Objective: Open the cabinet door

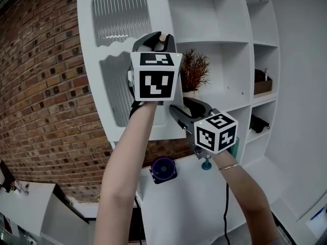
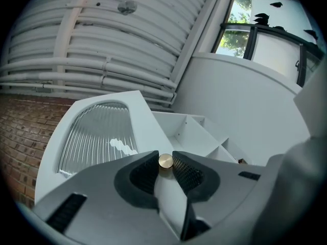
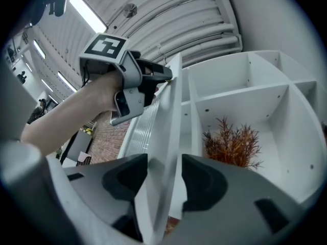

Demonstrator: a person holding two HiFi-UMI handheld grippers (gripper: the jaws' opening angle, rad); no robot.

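Brick wall [image 1: 41, 86] behind; white ribbed-glass cabinet door [image 1: 120, 14] part-open; left gripper [image 1: 153, 41] fingers clamped on small brass knob [image 2: 165, 161]; right gripper [image 3: 164, 172] fingers apart astride door edge; next, probably: pull knob wider.

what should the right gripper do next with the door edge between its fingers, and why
Probably draw the right gripper back off the cabinet door: its fingers stand apart on either side of the door's edge, not pressing it, while the left gripper is shut on the brass knob and looks able to swing the part-open door wider alone.
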